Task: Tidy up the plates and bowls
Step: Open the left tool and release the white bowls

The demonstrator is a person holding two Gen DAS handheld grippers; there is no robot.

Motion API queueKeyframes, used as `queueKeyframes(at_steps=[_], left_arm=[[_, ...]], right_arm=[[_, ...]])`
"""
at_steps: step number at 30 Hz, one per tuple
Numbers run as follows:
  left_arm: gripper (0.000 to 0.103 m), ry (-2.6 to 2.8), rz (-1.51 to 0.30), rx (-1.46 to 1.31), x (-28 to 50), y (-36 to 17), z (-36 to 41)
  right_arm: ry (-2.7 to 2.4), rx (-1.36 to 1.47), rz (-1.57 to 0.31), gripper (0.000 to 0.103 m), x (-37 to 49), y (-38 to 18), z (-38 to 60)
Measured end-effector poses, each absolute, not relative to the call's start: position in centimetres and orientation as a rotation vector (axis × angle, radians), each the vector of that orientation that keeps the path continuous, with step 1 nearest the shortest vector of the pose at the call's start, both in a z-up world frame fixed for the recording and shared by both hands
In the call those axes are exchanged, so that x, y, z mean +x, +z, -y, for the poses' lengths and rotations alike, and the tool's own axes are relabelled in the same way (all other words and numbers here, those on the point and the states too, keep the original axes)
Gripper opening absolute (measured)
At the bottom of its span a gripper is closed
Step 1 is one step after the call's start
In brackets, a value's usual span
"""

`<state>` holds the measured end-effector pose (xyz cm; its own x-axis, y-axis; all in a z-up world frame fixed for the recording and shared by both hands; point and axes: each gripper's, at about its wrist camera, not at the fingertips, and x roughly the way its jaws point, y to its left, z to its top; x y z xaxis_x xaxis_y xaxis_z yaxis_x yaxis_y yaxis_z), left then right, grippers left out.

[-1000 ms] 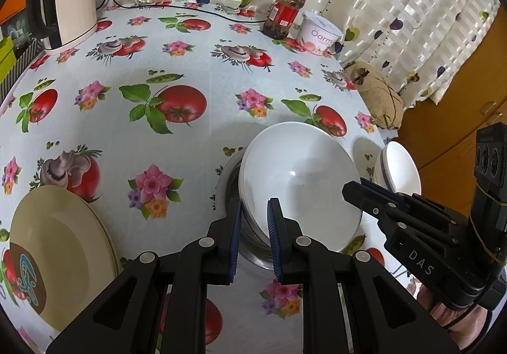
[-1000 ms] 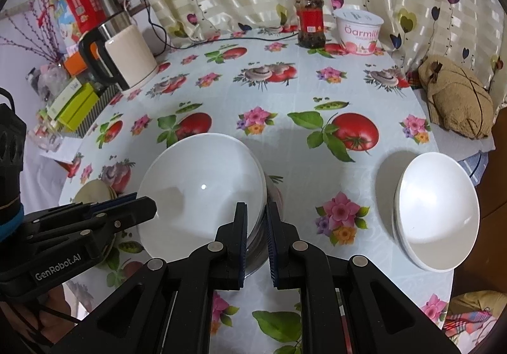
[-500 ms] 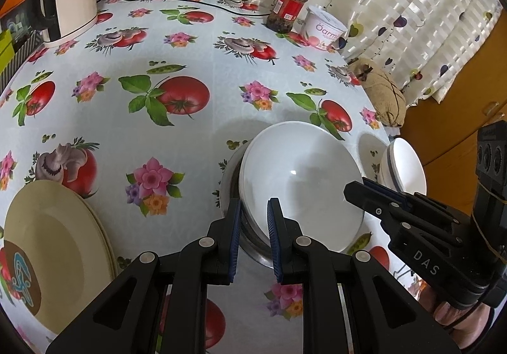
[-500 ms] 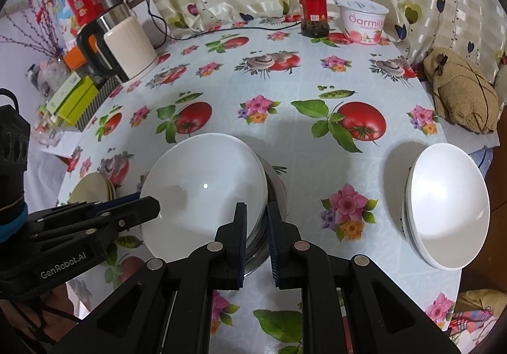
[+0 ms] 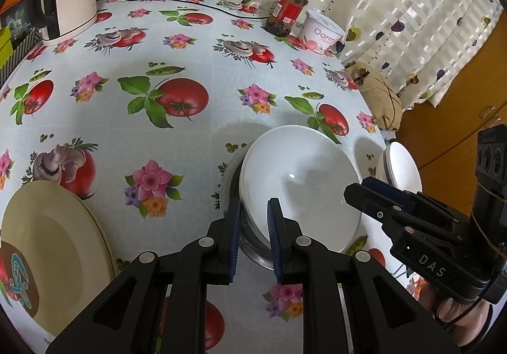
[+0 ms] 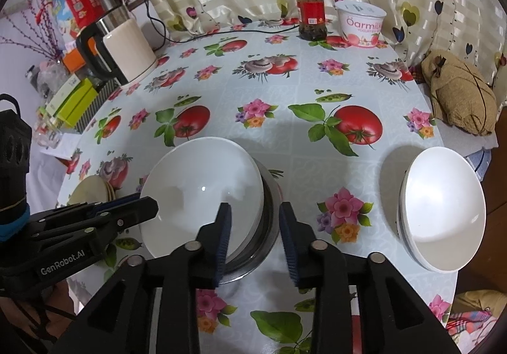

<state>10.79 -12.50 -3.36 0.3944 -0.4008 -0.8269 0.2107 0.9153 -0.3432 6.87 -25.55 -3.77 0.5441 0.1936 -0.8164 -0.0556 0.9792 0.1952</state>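
Observation:
A white bowl [image 5: 301, 183] sits tilted in a steel bowl [image 5: 250, 243] at the near middle of the table; it also shows in the right wrist view [image 6: 202, 192] with the steel bowl [image 6: 266, 227]. My left gripper [image 5: 252, 221] stands around the white bowl's near rim, jaws narrowly apart. My right gripper [image 6: 255, 224] is open over the rims of both bowls. A stack of white bowls [image 6: 443, 211] sits at the right edge [image 5: 401, 167]. Cream plates [image 5: 47, 252] lie at the near left [image 6: 92, 192].
A kettle [image 6: 123, 46], a red-lidded jar [image 6: 311, 15] and a yogurt tub [image 6: 361, 24] stand at the back by the curtain. A burlap bundle [image 6: 459, 94] lies at the far right edge. Boxes [image 6: 73, 100] sit off the table's left.
My right gripper has opened from a narrow gap to a wide one. My left gripper's jaws have parted a little at the white bowl's rim. The bowls have not moved.

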Motion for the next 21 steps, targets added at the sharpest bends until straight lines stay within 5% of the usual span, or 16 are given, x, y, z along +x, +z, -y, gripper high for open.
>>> queueKeyframes(at_steps=[21], left_arm=[[0.018, -0.380, -1.040, -0.211, 9.9, -1.9, 11.4]], right_arm=[[0.134, 0.151, -0.941, 0.038, 5.4, -1.7, 26.2]])
